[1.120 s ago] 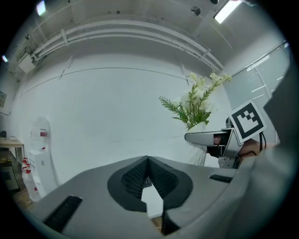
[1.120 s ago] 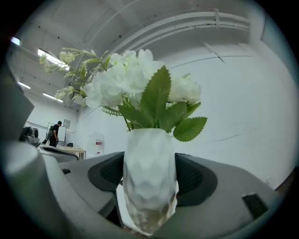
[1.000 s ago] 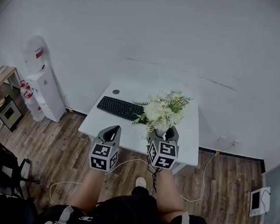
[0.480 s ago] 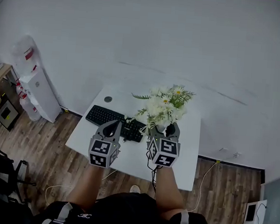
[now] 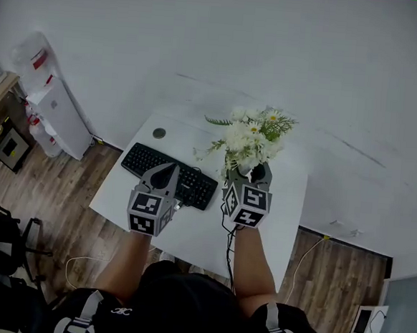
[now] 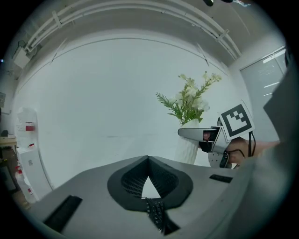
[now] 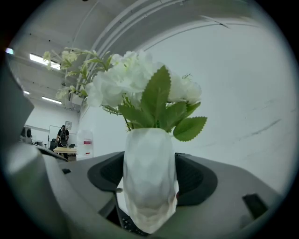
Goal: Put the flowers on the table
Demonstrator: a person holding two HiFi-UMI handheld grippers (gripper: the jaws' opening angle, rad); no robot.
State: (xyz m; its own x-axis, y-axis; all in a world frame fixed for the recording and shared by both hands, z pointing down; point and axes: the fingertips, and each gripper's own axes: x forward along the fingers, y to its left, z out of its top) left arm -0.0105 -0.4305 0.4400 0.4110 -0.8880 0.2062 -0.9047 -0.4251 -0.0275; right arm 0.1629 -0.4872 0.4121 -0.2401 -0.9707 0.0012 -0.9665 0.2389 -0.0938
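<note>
A white faceted vase (image 7: pixel 149 179) of white flowers (image 5: pixel 248 138) and green leaves is gripped between the jaws of my right gripper (image 5: pixel 248 177), upright, above the white table (image 5: pixel 280 218). The left gripper view also catches the vase (image 6: pixel 189 144), off to the right with the right gripper beside it. My left gripper (image 5: pixel 166 173) hovers over the black keyboard (image 5: pixel 166 173), its jaws shut to a point with nothing between them. The vase's base is hidden in the head view behind the gripper.
A black keyboard lies on the table's left half and a small dark round thing (image 5: pixel 159 132) sits near its far left corner. A white water dispenser (image 5: pixel 51 107) stands left of the table. A cable (image 5: pixel 86 264) trails on the wooden floor. White wall behind.
Both grippers and the vase have moved forward over the table; the table now lies under them and closer to me. Jaws hold as before.
</note>
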